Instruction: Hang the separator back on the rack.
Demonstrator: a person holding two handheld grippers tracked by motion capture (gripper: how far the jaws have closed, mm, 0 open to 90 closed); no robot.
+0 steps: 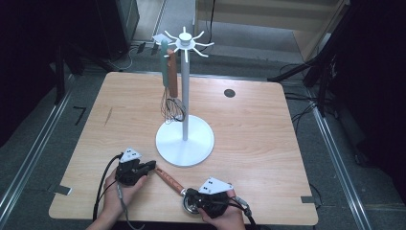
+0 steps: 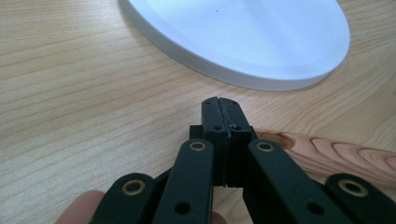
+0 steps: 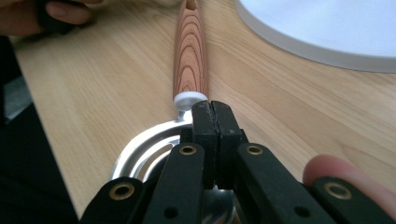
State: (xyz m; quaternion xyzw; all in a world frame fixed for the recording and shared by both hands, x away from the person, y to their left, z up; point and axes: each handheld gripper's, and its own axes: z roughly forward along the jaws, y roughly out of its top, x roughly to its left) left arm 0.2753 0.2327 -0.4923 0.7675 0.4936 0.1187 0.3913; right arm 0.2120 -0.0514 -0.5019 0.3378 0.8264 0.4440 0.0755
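Lying flat on the pale wooden bench [image 1: 268, 143]: a kitchen utensil with a reddish, strongly grained wooden handle [image 3: 190, 51] and a shiny round metal head of concentric rings [image 3: 140, 156]. Running slantwise along the near edge, just beside the white round base of the hanging stand [image 1: 184, 141]. Showing a hanging hole at the handle's far end [image 2: 280, 140]; joining handle to head through a small silver collar [image 3: 189, 99].

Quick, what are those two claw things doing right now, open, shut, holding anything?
Left gripper: shut, holding nothing, beside the wooden handle.
Right gripper: shut, over the tool's metal neck; a grip cannot be told.
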